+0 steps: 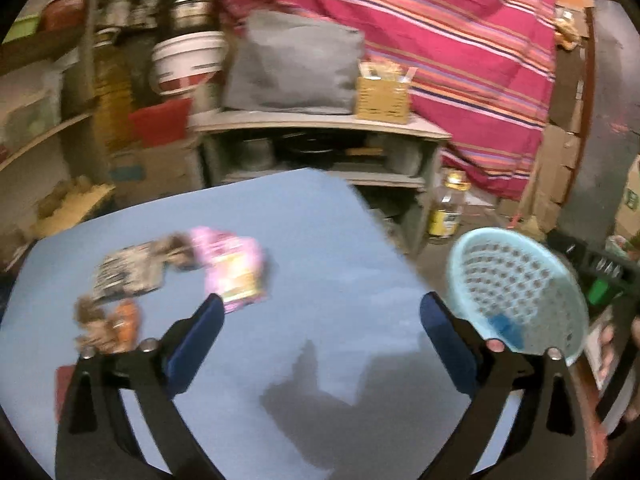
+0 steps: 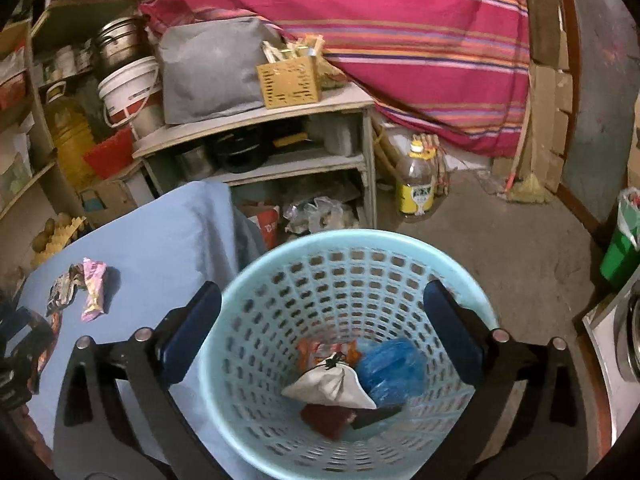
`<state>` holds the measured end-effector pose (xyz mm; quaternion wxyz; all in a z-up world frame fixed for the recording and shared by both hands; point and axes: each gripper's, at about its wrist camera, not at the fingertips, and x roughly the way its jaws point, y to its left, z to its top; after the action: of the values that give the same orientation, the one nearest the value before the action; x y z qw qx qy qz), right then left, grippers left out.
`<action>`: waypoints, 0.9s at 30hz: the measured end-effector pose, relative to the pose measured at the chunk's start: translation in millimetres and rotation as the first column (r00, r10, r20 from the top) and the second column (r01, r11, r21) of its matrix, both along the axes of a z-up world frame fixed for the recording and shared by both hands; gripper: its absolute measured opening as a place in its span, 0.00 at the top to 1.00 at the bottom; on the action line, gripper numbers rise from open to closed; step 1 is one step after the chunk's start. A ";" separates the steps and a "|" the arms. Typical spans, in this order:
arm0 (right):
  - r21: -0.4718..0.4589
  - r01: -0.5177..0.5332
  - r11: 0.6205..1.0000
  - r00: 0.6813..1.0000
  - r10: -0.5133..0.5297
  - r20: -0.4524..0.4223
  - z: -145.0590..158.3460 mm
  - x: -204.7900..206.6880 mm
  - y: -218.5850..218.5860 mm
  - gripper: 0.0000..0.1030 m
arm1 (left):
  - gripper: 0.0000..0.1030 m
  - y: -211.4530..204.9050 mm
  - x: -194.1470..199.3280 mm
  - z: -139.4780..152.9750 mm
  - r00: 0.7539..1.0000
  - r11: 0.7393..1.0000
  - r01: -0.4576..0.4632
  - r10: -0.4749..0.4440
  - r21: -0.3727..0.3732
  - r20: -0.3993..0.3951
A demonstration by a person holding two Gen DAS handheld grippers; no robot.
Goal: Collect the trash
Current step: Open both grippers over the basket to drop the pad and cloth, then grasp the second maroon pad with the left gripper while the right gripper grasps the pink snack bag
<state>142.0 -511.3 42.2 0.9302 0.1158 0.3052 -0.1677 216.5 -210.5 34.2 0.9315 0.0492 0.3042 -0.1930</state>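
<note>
Blue table: pink wrapper, crumpled wrappers on top.

- The basket is light blue, with a grid of small holes.
- The table cover is plain pale blue.
- One wrapper on it is pink.
- The bag inside the basket is deep blue, the pouch white.
- The cloth behind is magenta with orange, pink and dark stripes.
- The bottle has a yellow label.

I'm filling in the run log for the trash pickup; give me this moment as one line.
left hand-held gripper: open, empty | right hand-held gripper: open over basket | pink wrapper: on table
</note>
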 end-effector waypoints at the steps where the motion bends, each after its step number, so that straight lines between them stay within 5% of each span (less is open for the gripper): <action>1: -0.011 -0.013 1.000 1.000 0.013 -0.002 -0.6 4.3 10.2 0.04 | 0.05 11.5 0.7 -2.5 1.000 1.000 -0.018 0.018 0.006 0.000; 8: 0.013 -0.109 0.994 0.994 0.110 -0.018 -10.6 29.4 71.5 0.04 | 0.05 119.7 9.6 -30.1 0.977 0.977 -0.206 0.208 0.049 -0.054; 14: 0.016 -0.137 0.990 0.991 0.137 0.015 -11.4 48.3 124.0 0.04 | 0.05 189.7 16.5 -58.2 0.925 0.931 -0.353 0.362 0.091 -0.114; 20: -0.048 -0.089 0.995 0.994 0.086 -0.061 -29.5 77.6 168.8 0.04 | 0.06 218.6 20.2 -84.6 0.891 0.920 -0.377 0.392 0.107 -0.228; 26: -0.182 -0.140 0.973 0.988 0.125 -0.093 -37.7 95.9 209.5 0.04 | 0.07 226.2 20.0 -84.8 0.897 0.931 -0.362 0.359 0.038 -0.258; 27: -0.199 -0.151 0.968 0.986 0.133 -0.101 -39.7 97.8 214.9 0.04 | 0.14 225.3 22.4 -85.1 0.899 0.934 -0.355 0.350 0.031 -0.264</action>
<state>239.8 -296.4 2.5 0.9327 -0.0107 0.3337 -0.1363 238.9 14.8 -50.8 0.9022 -0.0414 0.4283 -0.0290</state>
